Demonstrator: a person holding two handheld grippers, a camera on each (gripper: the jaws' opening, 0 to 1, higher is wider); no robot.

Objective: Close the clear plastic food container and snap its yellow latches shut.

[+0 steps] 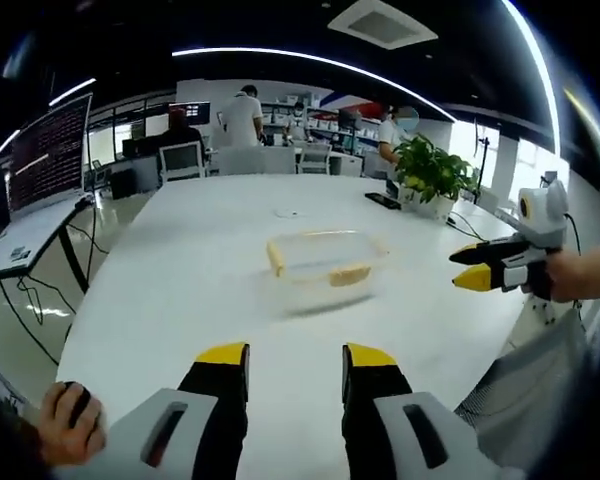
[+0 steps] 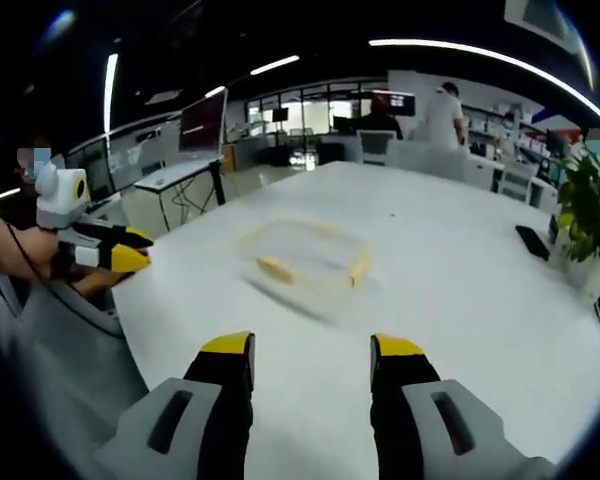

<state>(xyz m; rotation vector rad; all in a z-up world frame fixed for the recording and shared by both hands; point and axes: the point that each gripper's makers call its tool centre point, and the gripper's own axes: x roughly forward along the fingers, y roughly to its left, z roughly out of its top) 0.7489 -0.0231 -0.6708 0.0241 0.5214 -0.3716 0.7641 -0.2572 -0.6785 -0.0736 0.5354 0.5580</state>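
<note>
Left claw [image 1: 296, 360] was held low over the near edge of the white surface [image 1: 180, 260], jaws parted, nothing between them, aimed toward the container. Right claw [image 2: 312, 358] took a like pose from the other side, jaws likewise apart and empty. In the left gripper view the right claw [image 1: 473, 268] entered from the right, gripped by a hand [image 1: 580, 275], hovering off the surface edge; in the right gripper view the left claw [image 2: 135, 250] entered from the left.

Clear plastic food container [image 1: 325, 262] sat mid-surface, well apart from both claws. Contents could not be told; picture blurred. Yellow latches [image 1: 349, 275] showed along its sides; whether snapped could not be told.

A potted plant [image 1: 430, 172] stood at the far edge, a dark phone [image 1: 383, 201] beside it.
</note>
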